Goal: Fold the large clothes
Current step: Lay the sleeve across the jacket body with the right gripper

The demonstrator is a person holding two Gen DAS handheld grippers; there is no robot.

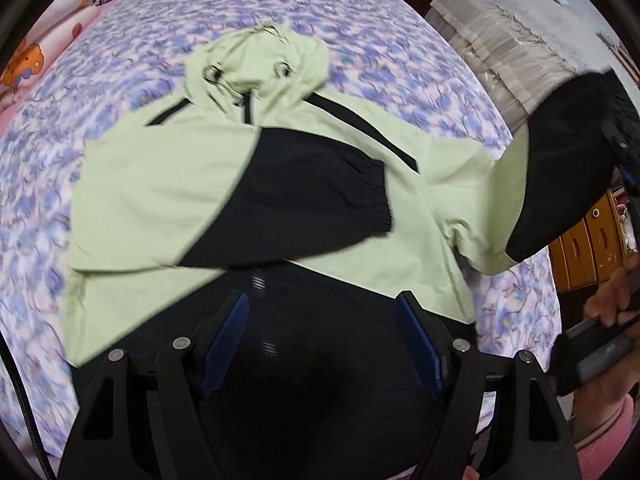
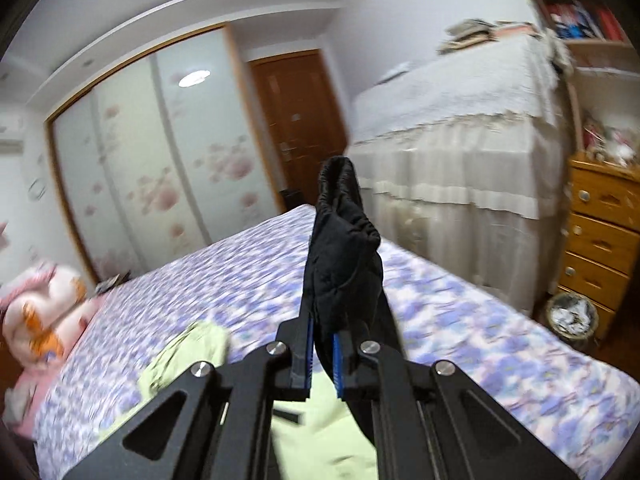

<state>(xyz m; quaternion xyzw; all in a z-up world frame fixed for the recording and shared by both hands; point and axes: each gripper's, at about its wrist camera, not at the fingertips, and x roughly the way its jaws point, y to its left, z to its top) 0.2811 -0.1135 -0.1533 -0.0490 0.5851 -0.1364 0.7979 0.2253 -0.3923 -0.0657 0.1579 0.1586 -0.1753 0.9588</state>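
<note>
A light green and black hooded jacket lies front up on the bed, hood at the far end. One sleeve is folded across the chest, its black cuff near the middle. The other sleeve is lifted off the bed at the right, with my right gripper shut on its black end. In the right wrist view that black cuff bunches up between the pads of the right gripper. My left gripper hangs open over the jacket's black hem, with nothing between its fingers.
The bed carries a purple floral sheet. A cartoon-print pillow lies at its left end. To the right stand a lace-covered piece of furniture, wooden drawers and a wastebasket. A person's hand holds the right gripper's handle.
</note>
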